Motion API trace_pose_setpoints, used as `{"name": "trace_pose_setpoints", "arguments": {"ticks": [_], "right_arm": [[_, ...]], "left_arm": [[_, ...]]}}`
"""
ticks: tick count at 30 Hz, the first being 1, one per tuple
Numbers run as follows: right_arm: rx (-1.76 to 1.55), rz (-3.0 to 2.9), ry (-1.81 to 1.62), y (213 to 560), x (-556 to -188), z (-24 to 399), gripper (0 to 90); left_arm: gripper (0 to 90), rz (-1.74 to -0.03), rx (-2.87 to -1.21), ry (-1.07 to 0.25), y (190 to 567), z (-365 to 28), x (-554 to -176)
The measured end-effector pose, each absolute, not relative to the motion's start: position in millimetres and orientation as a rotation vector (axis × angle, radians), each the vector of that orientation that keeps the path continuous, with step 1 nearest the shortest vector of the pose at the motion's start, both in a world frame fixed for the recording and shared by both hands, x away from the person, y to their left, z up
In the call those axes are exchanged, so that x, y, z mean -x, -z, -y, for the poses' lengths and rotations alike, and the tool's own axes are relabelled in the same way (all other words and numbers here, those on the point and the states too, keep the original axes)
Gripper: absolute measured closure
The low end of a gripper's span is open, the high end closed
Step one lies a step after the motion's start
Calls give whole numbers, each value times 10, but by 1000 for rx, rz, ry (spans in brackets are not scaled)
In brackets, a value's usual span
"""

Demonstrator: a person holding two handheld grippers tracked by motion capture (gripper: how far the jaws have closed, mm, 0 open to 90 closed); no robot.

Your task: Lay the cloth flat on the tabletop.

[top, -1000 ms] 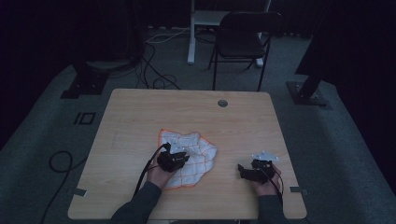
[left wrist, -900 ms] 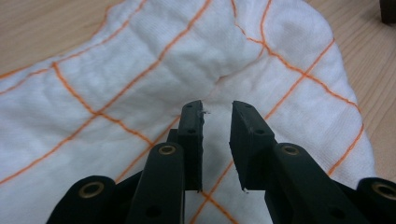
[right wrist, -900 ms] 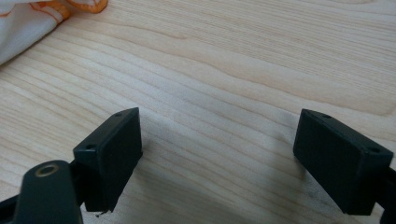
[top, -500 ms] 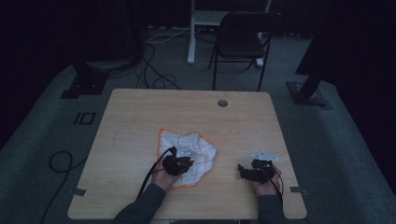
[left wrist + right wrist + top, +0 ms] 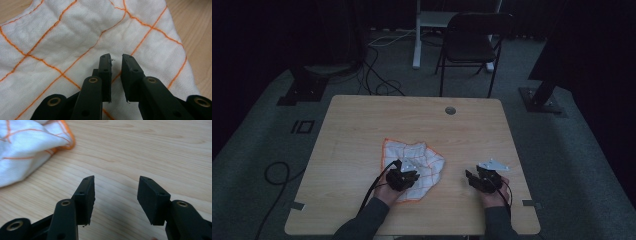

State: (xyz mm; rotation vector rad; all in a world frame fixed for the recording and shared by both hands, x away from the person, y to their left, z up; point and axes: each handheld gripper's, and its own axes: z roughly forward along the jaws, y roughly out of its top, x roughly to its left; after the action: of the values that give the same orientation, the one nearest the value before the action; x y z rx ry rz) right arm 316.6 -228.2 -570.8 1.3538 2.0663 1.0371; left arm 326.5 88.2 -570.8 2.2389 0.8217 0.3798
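A white cloth (image 5: 414, 167) with an orange grid lies on the light wooden table (image 5: 362, 125).

A light wooden counter (image 5: 362, 125) carries a crumpled white cloth with orange grid lines (image 5: 424, 162), lying near its front edge.

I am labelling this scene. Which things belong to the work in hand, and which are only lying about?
In the work:
- white cloth with orange lines
- left gripper, jaws just closing over the cloth
- right gripper, jaws apart over bare table

Lying about:
- chair
- floor cables
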Motion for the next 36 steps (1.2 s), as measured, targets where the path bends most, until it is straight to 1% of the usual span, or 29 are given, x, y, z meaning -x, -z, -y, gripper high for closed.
{"name": "trace_pose_setpoints", "arguments": {"ticks": [5,6,11,13,18,20,22,27,30,36], "right_arm": [[-1328,-2087,-1043,5684,-3189,2207,512],[-1308,-2092,-1048,5656,-3217,2146,539],[-1273,-2103,-1070,5598,-3271,2034,573],[-1244,-2110,-1085,5579,-3312,1939,612],[-1215,-2134,-1091,5565,-3368,1824,655],[-1179,-2169,-1096,5549,-3417,1720,696],[-1159,-2178,-1096,5544,-3449,1660,711],[-1148,-2210,-1078,5568,-3555,1525,712],[-1155,-2215,-1083,5581,-3621,1467,703],[-1164,-2243,-1052,5609,-3757,1373,698]], "left_arm": [[794,-808,-2249,-372,5706,-882,-3233],[795,-799,-2249,-366,5708,-885,-3212],[794,-774,-2265,-364,5704,-887,-3164],[794,-766,-2266,-360,5705,-886,-3132],[794,-754,-2265,-351,5710,-897,-3092],[794,-745,-2271,-348,5708,-904,-3068],[794,-745,-2267,-343,5712,-909,-3052],[792,-740,-2267,-340,5710,-917,-3028],[772,-735,-2264,-344,5687,-934,-3020],[753,-786,-2226,-398,5599,-1089,-3064]]}}
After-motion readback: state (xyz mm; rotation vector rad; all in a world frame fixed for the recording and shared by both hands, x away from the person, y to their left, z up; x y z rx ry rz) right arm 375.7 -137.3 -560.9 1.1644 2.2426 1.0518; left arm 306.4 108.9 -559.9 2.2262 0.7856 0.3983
